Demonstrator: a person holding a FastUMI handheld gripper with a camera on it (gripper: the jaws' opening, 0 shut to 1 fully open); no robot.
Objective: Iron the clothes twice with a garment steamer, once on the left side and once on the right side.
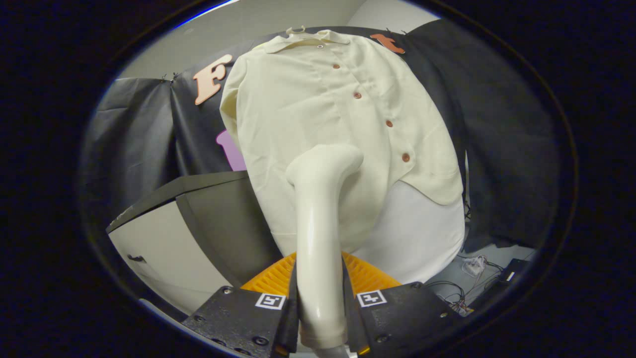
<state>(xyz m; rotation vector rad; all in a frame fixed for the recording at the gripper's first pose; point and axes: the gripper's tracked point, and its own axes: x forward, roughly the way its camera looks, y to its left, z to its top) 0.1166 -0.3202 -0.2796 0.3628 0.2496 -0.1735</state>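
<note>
The hand-held gripper (320,318) is clamped on the steamer (320,209), whose head meets the shirt (318,114) near the lower centre. Completed passes cannot be judged.

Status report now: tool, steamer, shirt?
Tool shut on steamer. Steamer head against shirt, lower front, beside the buttons. Nothing in the way.
</note>
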